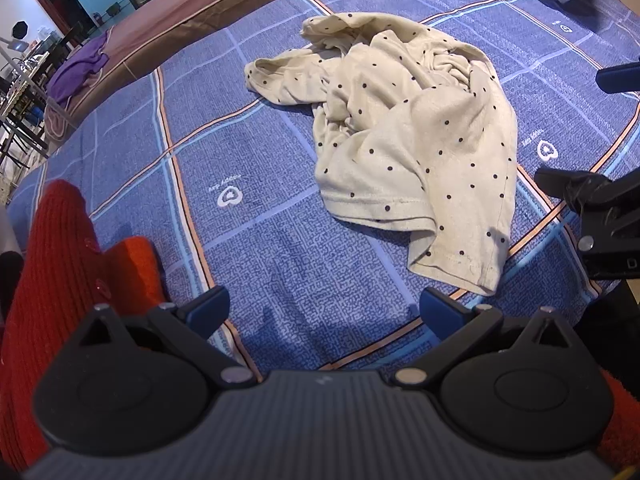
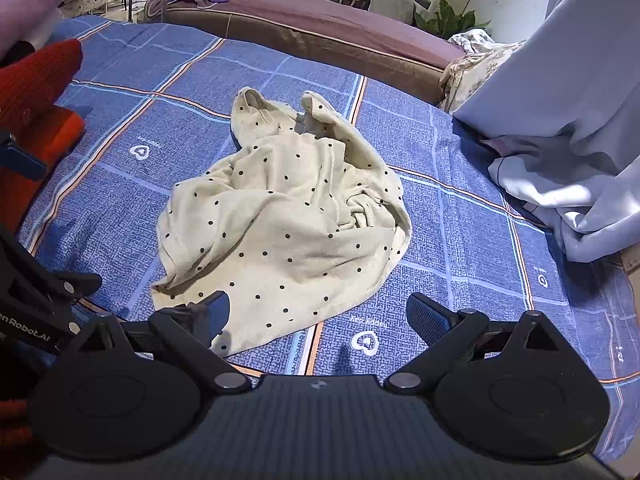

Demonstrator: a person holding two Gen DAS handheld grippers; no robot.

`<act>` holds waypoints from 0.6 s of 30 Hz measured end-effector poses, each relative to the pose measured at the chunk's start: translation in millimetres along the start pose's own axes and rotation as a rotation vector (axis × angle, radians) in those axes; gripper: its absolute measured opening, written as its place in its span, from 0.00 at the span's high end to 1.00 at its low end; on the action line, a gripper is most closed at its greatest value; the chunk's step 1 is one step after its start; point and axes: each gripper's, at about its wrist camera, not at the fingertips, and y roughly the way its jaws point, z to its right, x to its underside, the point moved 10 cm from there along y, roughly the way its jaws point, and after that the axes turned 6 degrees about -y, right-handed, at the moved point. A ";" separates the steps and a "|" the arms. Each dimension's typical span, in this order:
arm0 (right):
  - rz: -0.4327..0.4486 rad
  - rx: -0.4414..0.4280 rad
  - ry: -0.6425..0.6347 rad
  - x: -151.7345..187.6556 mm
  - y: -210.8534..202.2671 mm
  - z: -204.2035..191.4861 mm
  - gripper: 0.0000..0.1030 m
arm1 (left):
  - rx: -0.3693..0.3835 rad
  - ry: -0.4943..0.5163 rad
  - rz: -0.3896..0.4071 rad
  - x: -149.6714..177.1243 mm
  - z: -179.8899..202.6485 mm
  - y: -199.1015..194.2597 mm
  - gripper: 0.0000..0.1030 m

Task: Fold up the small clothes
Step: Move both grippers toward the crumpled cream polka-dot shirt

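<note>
The dotted cream shirt [image 1: 408, 136] is lying crumpled on the blue bed cover [image 1: 260, 248], while both tongs, left [image 1: 324, 312] and right [image 2: 318, 320], are hovering spread wide and holding nothing.

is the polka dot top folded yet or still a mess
Not folded: the cream black-dotted cotton garment lies crumpled in a heap on the blue checked bedsheet, full of wrinkles, one sleeve sticking out. Neither gripper touches it.
</note>
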 end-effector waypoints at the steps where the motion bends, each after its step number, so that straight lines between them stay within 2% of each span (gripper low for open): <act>1: 0.000 0.000 0.000 0.0 0.0 0.0 0.00 | 0.000 -0.001 -0.001 0.2 0.0 0.1 0.00; 10: 0.006 -0.004 0.008 0.2 2.0 -0.7 0.00 | 0.025 -0.012 -0.006 1.2 0.9 4.8 0.00; 18: 0.004 -0.008 0.012 1.1 5.6 -0.4 0.00 | 0.015 -0.010 -0.011 1.0 -0.9 9.3 0.00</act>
